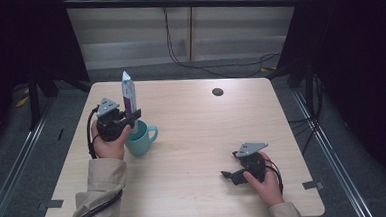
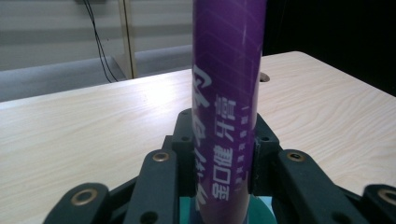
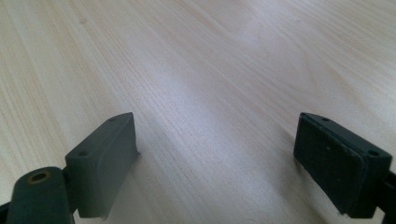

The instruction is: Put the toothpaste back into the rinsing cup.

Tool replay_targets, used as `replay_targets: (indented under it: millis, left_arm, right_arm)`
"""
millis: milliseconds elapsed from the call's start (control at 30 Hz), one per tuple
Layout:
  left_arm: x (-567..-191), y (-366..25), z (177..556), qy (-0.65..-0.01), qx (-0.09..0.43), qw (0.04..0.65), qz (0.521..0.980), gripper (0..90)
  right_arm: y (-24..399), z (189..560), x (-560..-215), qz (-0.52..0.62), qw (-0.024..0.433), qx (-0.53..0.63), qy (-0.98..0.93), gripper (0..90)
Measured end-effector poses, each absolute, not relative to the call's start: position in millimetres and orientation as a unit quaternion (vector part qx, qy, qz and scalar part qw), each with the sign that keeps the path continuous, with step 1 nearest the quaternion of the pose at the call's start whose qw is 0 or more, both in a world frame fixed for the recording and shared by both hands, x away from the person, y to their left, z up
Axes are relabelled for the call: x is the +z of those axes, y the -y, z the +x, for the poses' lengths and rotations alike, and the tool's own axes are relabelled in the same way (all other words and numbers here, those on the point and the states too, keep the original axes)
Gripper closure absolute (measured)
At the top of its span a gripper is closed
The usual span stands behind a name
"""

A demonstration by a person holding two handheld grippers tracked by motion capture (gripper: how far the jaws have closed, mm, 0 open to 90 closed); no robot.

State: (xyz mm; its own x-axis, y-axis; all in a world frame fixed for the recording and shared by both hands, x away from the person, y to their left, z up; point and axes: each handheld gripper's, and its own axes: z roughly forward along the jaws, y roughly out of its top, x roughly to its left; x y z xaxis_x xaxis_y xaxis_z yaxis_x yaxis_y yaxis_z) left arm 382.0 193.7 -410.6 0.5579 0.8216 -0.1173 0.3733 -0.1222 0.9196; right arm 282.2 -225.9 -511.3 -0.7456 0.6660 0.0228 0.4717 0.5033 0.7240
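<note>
A purple and white toothpaste tube stands upright with its lower end inside a teal mug on the table's left half. My left gripper is shut on the tube just above the mug's rim. In the left gripper view the purple tube with white lettering rises between the black jaws, and the mug's teal rim shows below them. My right gripper rests low over the table near the front right, open, with bare wood between its pads.
The light wooden table has a small dark round hole near its far edge. Cables hang beyond the table's back, and dark frames and curtains stand at both sides.
</note>
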Motion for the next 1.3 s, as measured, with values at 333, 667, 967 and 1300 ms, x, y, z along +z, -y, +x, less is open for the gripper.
replay_targets:
  millis: [333, 667, 967, 1300]
  left_arm:
    - [-426, -193, 379, -0.423, 0.211, 0.501, 0.725, 70.1]
    - [-433, -195, 377, -0.428, 0.208, 0.503, 0.722, 69.9]
    - [-440, -195, 376, -0.431, 0.207, 0.498, 0.723, 69.7]
    - [-443, -194, 375, -0.428, 0.206, 0.495, 0.727, 69.5]
  right_arm:
    - [226, 282, -511, 0.331, 0.131, 0.372, -0.857, 12.8]
    - [226, 282, -511, 0.332, 0.131, 0.372, -0.857, 12.7]
    - [226, 282, -511, 0.332, 0.131, 0.372, -0.857, 12.8]
    - [226, 282, -511, 0.332, 0.131, 0.372, -0.857, 12.8]
